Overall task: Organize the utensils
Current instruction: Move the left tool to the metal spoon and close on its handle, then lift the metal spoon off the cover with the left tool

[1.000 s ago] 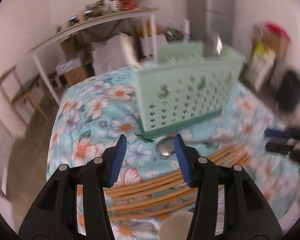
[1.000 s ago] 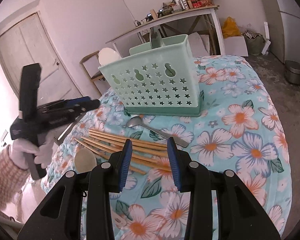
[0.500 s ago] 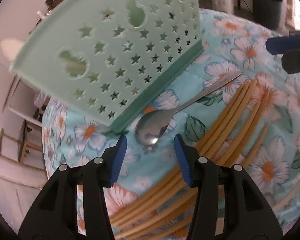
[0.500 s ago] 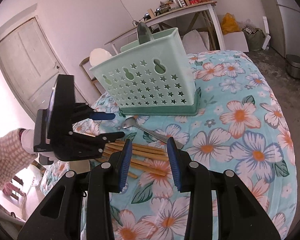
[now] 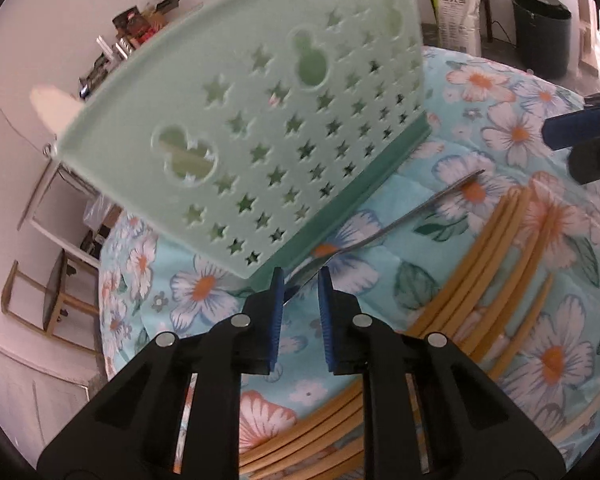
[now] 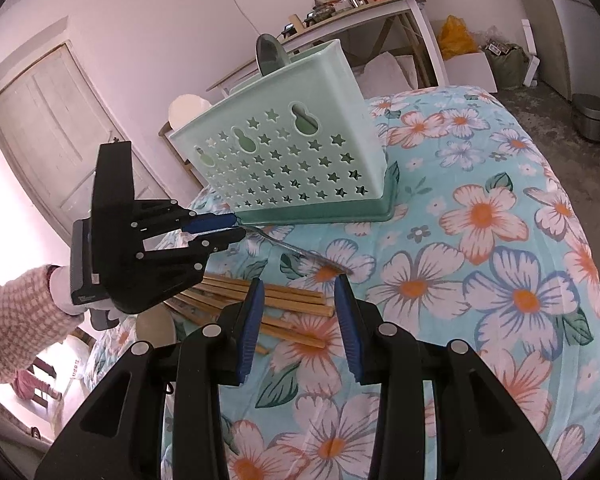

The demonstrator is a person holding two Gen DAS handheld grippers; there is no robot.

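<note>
Left gripper [image 5: 299, 280] has just been closing on the bowl of the shiny metal spoon [image 5: 400, 222], lying on the floral tablecloth [image 6: 500, 240] just beside the mint-green star-perforated plastic caddy [image 6: 292, 164]. Spoon handle runs toward the empty, part-open right gripper [image 6: 299, 286]; left is nearer.

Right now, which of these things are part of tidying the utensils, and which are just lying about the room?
Part of the job:
- metal spoon, its bowl between the left gripper pads, which have just been closing
- green caddy
- wooden chopsticks
- pale spoon
- right gripper, empty

Just lying about:
- cluttered white table
- steel bin
- yellow bag
- door
</note>
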